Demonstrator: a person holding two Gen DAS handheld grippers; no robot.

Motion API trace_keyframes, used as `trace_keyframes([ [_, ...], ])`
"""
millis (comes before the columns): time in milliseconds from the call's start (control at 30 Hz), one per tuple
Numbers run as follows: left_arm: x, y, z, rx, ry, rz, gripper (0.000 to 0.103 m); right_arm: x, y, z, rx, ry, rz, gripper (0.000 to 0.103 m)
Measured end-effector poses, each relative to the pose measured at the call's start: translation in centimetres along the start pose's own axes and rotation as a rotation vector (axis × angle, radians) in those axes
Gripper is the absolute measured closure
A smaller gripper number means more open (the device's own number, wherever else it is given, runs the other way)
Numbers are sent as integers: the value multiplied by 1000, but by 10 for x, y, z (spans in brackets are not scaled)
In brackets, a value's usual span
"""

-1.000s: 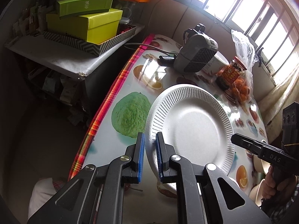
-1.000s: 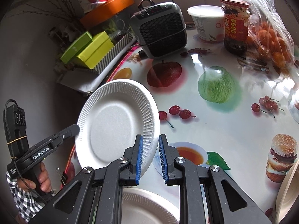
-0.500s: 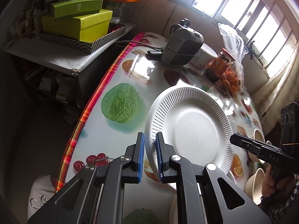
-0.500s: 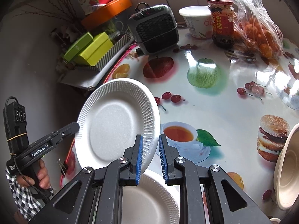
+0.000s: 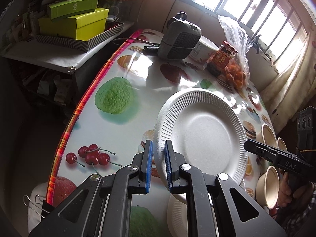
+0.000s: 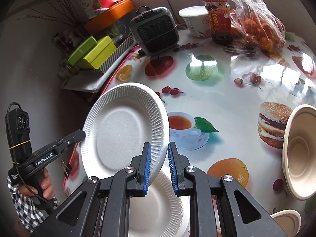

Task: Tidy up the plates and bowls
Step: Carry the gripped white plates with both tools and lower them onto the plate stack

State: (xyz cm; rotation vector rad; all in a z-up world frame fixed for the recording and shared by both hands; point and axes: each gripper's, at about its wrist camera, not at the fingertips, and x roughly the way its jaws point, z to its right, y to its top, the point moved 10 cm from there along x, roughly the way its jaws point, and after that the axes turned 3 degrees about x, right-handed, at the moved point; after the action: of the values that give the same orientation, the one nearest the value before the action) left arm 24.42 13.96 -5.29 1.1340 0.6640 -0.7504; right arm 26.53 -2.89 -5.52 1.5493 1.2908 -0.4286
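Both grippers clamp opposite rim sections of one white paper plate, held tilted above the fruit-printed surface.

Left wrist view: the left gripper is clenched on the plate's near-left rim; the right gripper grips the far-right rim, with a hand on its handle. Three beige bowls stand near the right edge. A binder clip sits on the surface's edge.

Right wrist view: the right gripper is clenched on the plate's right rim. Directly beneath lies a second paper plate on the surface. A beige bowl shows tilted at the right. A checkered sleeve is visible behind the left gripper's handle.
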Motion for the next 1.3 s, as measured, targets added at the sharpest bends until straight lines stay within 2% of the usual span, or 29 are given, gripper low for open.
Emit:
trace_keyframes([
  [1300, -10, -66, 36, 77, 0, -59, 90, -37, -75, 23, 16, -13, -17, 85],
])
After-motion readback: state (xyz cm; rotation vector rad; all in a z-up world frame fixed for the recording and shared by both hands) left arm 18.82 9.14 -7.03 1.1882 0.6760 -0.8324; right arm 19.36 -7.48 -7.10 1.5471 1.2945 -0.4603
